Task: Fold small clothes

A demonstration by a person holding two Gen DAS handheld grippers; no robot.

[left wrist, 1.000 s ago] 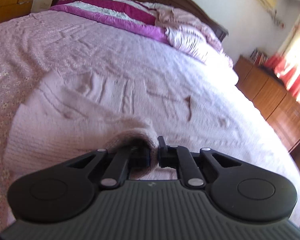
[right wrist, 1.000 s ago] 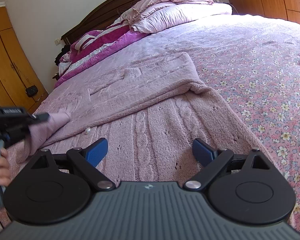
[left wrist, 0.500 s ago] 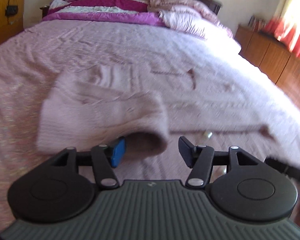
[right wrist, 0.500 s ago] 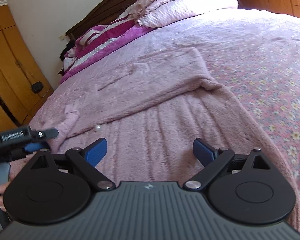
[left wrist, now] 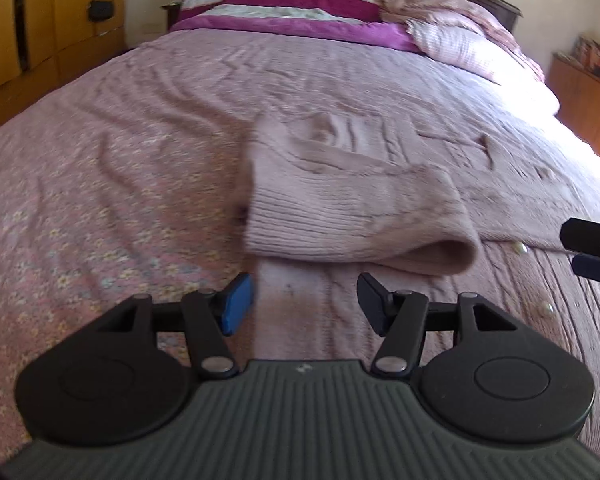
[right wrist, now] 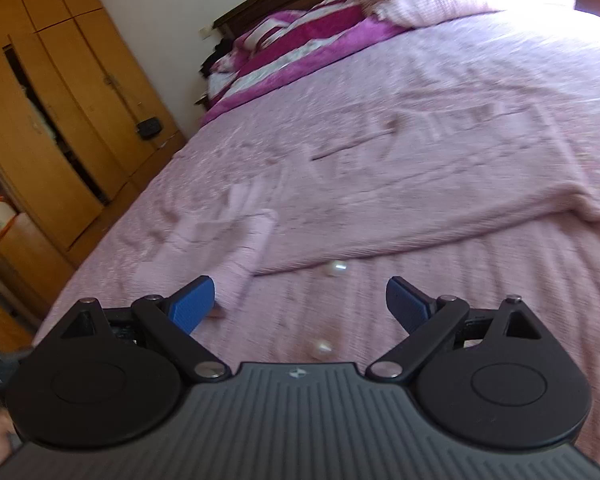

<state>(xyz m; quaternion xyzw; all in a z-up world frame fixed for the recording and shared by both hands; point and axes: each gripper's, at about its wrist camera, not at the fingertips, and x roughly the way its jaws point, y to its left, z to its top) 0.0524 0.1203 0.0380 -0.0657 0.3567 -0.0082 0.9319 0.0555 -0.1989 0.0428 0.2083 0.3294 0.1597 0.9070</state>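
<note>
Left gripper (left wrist: 304, 304) jaws apart, nothing between them. Right gripper (right wrist: 300, 304) wide open, empty. Pink cardigan (left wrist: 380, 208) lies on bed (left wrist: 120, 168), sleeve probably folded across; blurry.

Open bedspread (left wrist: 112, 184) left of the folded sleeve (left wrist: 352, 216); heaped blankets (left wrist: 300, 12) only at the headboard end.

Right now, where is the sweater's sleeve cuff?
In the left wrist view the sleeve cuff lies folded across the pink sweater on the bed, just beyond the open left gripper, touching neither finger.
</note>
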